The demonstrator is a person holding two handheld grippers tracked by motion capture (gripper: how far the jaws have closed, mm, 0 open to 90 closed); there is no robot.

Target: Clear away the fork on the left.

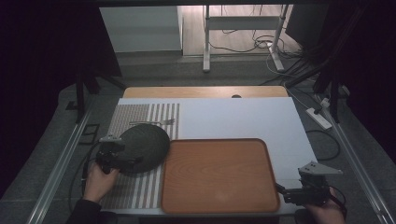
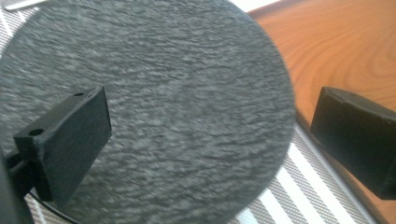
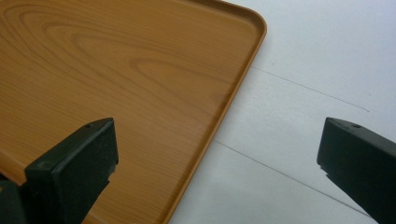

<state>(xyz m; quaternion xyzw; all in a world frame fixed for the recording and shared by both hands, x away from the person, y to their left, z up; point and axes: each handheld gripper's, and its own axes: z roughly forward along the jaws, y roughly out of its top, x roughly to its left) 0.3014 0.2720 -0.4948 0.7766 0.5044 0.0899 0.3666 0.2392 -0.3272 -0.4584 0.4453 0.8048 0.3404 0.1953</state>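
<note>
A dark round slate plate (image 1: 144, 145) lies on a striped placemat (image 1: 132, 186) at the left, its right edge next to a wooden tray (image 1: 219, 175). My left gripper (image 1: 128, 161) reaches over the plate's near-left rim. In the left gripper view it (image 2: 210, 140) is open, with the plate (image 2: 177, 93) spread beneath and between the jaws. My right gripper (image 1: 282, 192) sits at the tray's near-right corner. In the right gripper view it (image 3: 215, 163) is open, and its jaws straddle the tray's rim (image 3: 224, 107) with nothing held.
A metal fork (image 1: 152, 122) lies on the placemat just behind the plate. A white sheet (image 1: 233, 116) covers the table behind and to the right of the tray. Cables and a power strip (image 1: 318, 116) lie on the floor at the right.
</note>
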